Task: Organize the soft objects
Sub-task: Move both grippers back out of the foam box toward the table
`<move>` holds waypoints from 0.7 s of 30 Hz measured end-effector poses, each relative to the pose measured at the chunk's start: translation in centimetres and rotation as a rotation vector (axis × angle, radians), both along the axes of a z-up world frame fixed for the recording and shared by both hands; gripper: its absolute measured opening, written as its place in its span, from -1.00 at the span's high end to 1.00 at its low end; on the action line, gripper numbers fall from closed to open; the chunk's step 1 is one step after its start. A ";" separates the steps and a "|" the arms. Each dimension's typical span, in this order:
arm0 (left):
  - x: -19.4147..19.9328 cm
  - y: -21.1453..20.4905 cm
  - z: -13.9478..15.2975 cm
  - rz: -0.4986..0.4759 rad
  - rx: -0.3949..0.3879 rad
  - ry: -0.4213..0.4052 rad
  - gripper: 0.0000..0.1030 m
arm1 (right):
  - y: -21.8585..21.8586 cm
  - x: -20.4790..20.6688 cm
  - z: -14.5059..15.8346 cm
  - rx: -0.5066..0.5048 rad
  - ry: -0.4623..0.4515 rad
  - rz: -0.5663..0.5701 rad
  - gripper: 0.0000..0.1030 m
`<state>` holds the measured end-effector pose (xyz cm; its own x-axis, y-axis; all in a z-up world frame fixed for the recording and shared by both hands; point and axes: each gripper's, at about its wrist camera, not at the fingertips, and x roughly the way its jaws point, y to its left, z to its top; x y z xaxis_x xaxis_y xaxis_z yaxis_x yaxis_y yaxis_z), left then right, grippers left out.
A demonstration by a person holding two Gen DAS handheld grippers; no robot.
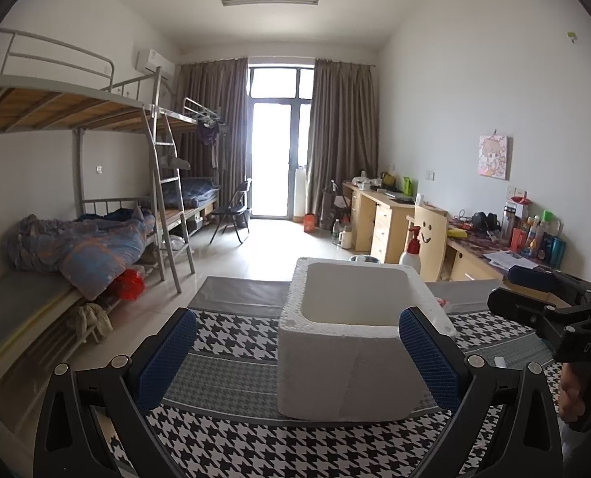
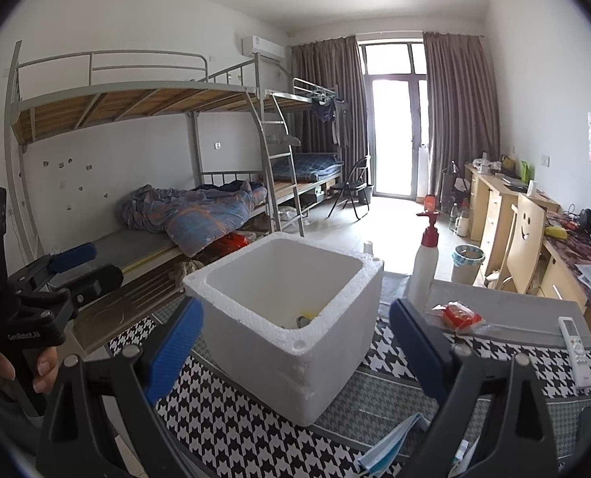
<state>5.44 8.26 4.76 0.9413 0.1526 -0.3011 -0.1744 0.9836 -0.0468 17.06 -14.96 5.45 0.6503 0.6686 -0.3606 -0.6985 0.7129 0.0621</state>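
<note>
A white foam box (image 1: 351, 342) stands on a table with a black-and-white houndstooth cloth (image 1: 231, 442). It also shows in the right wrist view (image 2: 291, 318), where something yellow and grey (image 2: 305, 318) lies at its bottom, mostly hidden. My left gripper (image 1: 297, 362) is open and empty just in front of the box. My right gripper (image 2: 295, 346) is open and empty, also just in front of the box. Each gripper shows at the edge of the other's view, the right gripper (image 1: 550, 294) and the left gripper (image 2: 68, 271).
A white pump bottle with a red top (image 2: 425, 263), a red packet in clear wrap (image 2: 458, 316) and a white remote (image 2: 574, 352) lie on the table right of the box. A booklet (image 2: 391, 446) lies near the front edge. Bunk beds (image 1: 68, 239) stand left, desks (image 1: 387, 215) right.
</note>
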 end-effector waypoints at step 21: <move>-1.2 -2.0 -1.1 0.021 0.015 -0.013 -0.98 | -1.8 -1.3 -1.3 -0.004 -0.011 -0.037 -0.87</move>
